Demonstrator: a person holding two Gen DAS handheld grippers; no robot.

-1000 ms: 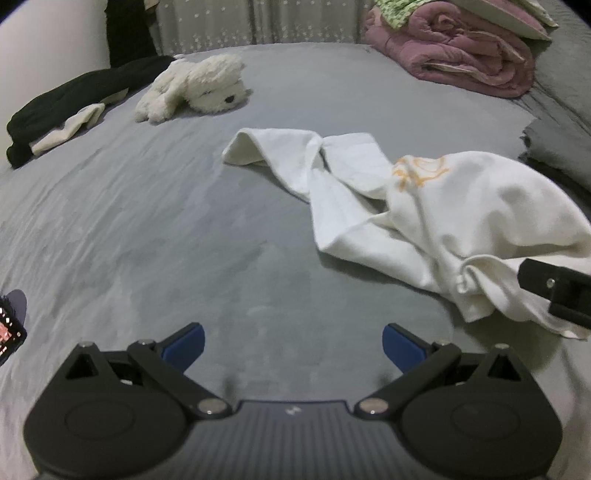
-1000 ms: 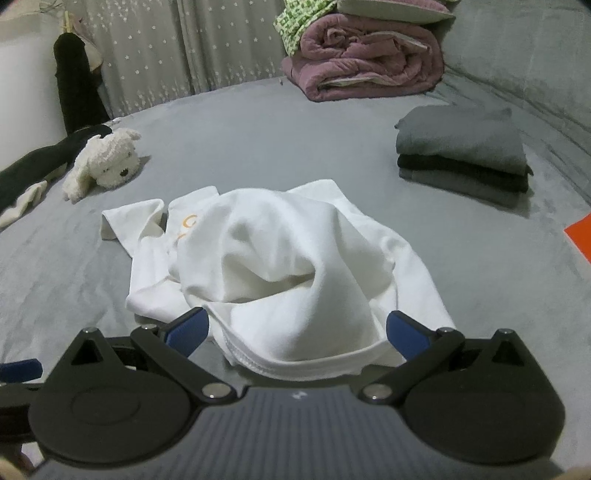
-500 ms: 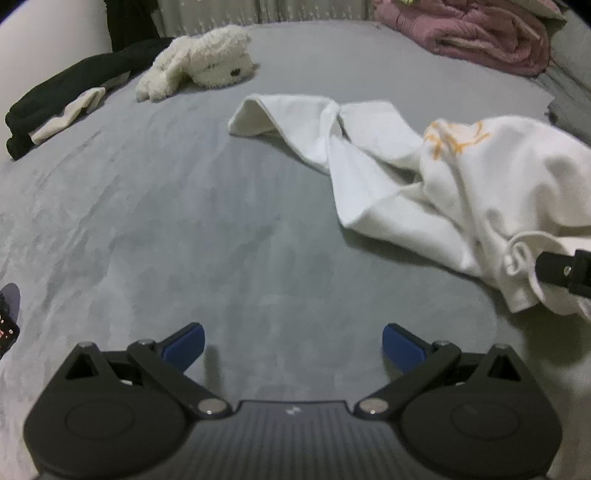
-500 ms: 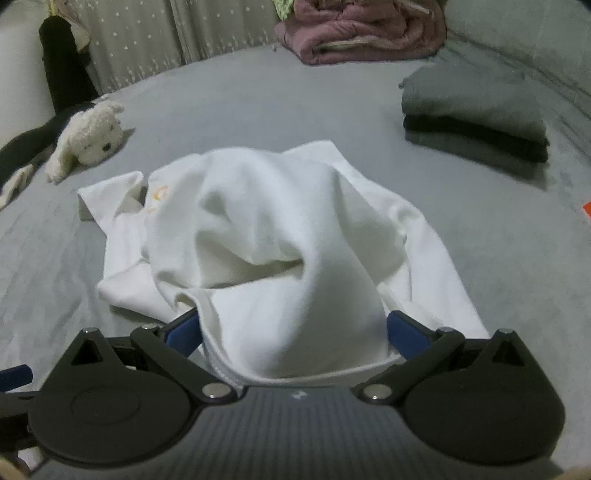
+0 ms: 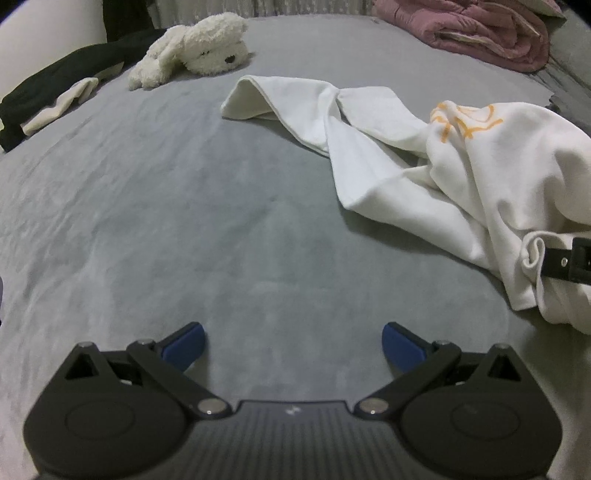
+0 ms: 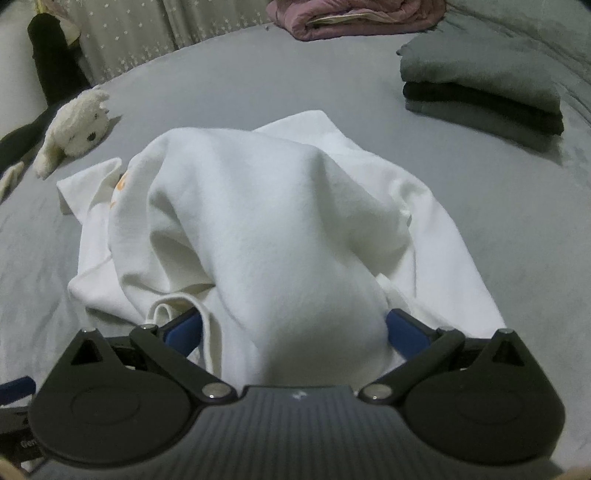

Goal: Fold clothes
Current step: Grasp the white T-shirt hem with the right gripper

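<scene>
White shirt (image 6: 258,229) lies crumpled mid-bed on the grey bedspread (image 5: 184,229), orange print (image 5: 465,120) partly hidden in folds, unreadable; one sleeve (image 5: 295,99) trails toward the far edge; right gripper (image 6: 293,328) has fingers spread with bunched hem cloth lying between them, not pinched; left gripper (image 5: 293,339) spread wide over bare bedspread, empty, beside the shirt's near edge; risk: closing now could catch several layers, caused by the bunching, so the shirt would lift as a lump; loose hem loop could snag a finger; plush toy (image 5: 195,48), folded grey stack (image 6: 480,81), pink blanket (image 5: 472,29) toward far edge; no readable writing.
</scene>
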